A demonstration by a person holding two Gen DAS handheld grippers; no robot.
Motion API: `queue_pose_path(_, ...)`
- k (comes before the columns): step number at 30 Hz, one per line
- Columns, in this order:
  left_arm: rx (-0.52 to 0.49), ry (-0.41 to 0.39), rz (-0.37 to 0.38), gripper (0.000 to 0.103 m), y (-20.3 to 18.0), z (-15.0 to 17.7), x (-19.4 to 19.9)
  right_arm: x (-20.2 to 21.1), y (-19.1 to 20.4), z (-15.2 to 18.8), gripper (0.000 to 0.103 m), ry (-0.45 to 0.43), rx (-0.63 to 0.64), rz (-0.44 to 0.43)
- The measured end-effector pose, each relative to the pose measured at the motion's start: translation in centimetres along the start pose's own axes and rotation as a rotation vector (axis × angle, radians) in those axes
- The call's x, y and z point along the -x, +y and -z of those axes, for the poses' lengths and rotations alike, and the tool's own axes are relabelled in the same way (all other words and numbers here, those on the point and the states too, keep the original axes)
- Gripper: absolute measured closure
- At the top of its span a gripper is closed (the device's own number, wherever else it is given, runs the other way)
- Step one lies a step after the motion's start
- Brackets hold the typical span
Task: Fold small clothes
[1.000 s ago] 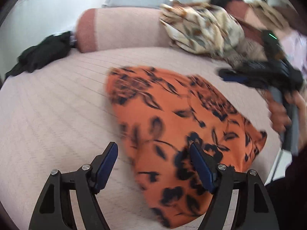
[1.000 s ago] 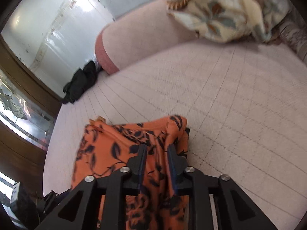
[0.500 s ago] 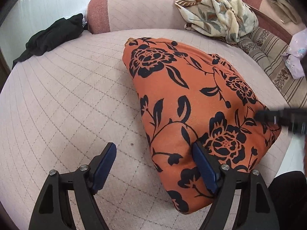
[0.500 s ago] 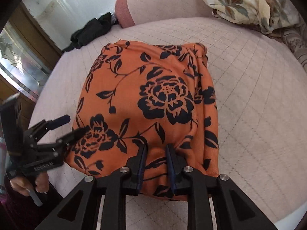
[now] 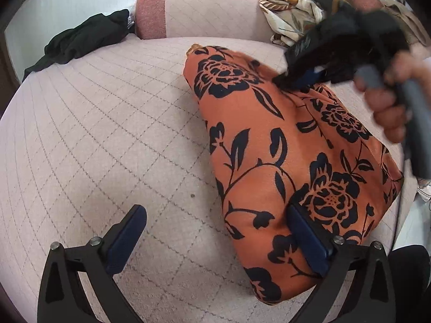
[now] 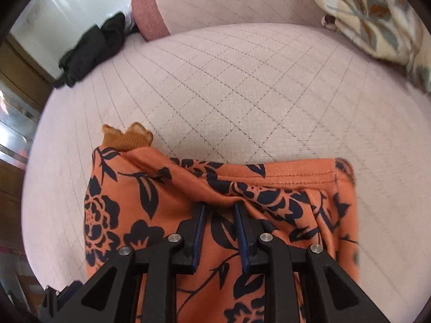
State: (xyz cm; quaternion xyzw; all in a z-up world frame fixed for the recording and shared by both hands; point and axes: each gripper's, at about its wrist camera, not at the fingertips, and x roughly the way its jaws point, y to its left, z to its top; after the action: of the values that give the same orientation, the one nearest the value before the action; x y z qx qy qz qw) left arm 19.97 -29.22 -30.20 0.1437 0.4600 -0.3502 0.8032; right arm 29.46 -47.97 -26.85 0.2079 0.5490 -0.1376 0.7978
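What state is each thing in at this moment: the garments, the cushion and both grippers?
Orange floral garment: folded, flat on the cushion, far edge bunched.
Left gripper: jaws opening wide, gripping nothing, one finger on the garment's near end.
Right gripper: jaws opening slightly, fabric pinched between them.
Black garment: crumpled at the cushion's edge.
Cream leaf-print cloth: heaped, unfolded.

the floral garment (image 5: 291,161) lies on the quilted cushion (image 5: 107,134). behind the garment stands the bolster (image 5: 199,10); a dark cloth (image 5: 80,40) lies far left of it, a patterned cloth (image 5: 291,18) behind it to the right.
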Motion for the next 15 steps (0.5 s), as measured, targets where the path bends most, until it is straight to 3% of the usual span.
queue_pose_path(2,-0.005,-0.008,-0.011,0.000,-0.1,0.2,0.0,2.0,1.3,-0.1,0.078,-0.032,0.035,-0.020)
queue_pose_path(5,0.004,-0.015,-0.019,0.000,-0.1,0.7,0.2,4.6,4.1,-0.5,0.077,-0.089,0.065,-0.180)
queue_pose_path(7,-0.004,-0.023,-0.021,0.000,-0.1,1.0,0.1,4.0,6.0,-1.1,0.078,-0.100,0.072,-0.229)
queue_pose_path(9,-0.015,-0.038,-0.038,0.000,-0.2,1.3,0.2,0.8,7.7,-1.8,0.077,-0.038,0.093,-0.198)
queue_pose_path(11,-0.026,-0.036,-0.033,0.000,-0.3,1.3,0.2,-4.4,8.0,-2.4,0.076,0.087,0.094,-0.164)
queue_pose_path(13,-0.017,-0.023,-0.018,0.000,-0.1,1.4,0.2,-3.4,7.6,-2.7,0.077,0.031,0.064,-0.210)
queue_pose_path(15,0.007,-0.006,0.003,0.000,0.3,1.1,0.3,-1.6,6.9,-2.2,0.077,0.050,0.019,-0.202)
